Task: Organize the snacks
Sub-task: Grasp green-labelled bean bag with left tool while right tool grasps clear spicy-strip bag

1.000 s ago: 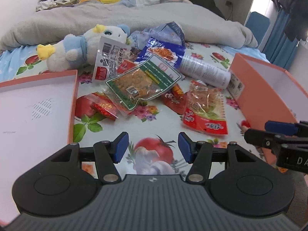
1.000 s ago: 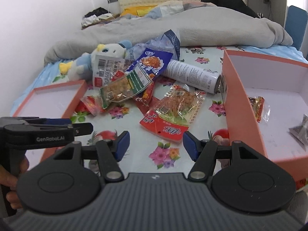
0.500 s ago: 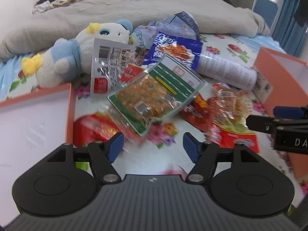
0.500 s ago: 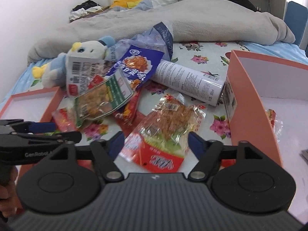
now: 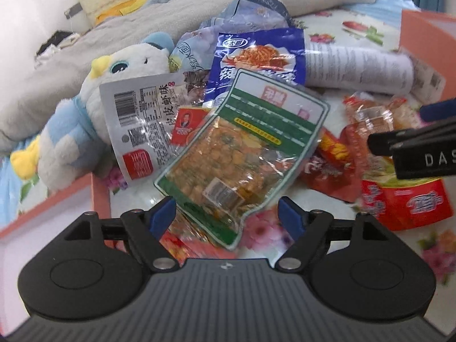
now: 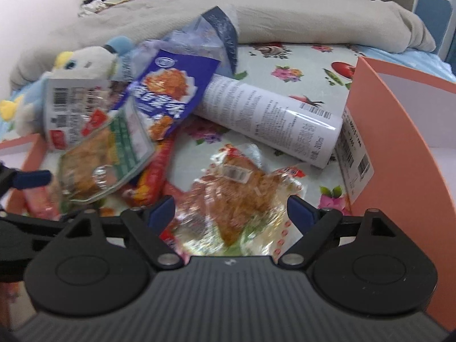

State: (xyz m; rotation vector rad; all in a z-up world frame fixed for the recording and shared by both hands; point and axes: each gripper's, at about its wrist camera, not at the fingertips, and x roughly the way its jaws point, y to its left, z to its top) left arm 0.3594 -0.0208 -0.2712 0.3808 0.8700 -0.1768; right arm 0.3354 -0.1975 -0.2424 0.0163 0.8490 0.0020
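A pile of snack packets lies on the flowered sheet. My left gripper (image 5: 228, 213) is open, its blue fingertips on either side of the near end of a green-edged packet of yellow snacks (image 5: 242, 156). My right gripper (image 6: 230, 209) is open around a clear red-edged packet of dried meat (image 6: 236, 188). That packet shows at the right in the left wrist view (image 5: 399, 193). A blue packet (image 6: 171, 91), a grey barcode packet (image 5: 139, 125) and a white tube (image 6: 270, 116) lie behind.
An orange box (image 6: 399, 148) stands at the right, close to the right gripper. An orange lid (image 5: 57, 208) lies at the left. A blue and white plush toy (image 5: 85, 114) and a grey blanket (image 6: 285, 8) are at the back.
Both grippers have moved forward and down into the pile. The left now brackets the green packet and the right brackets the red-edged packet. Both jaws stay open.
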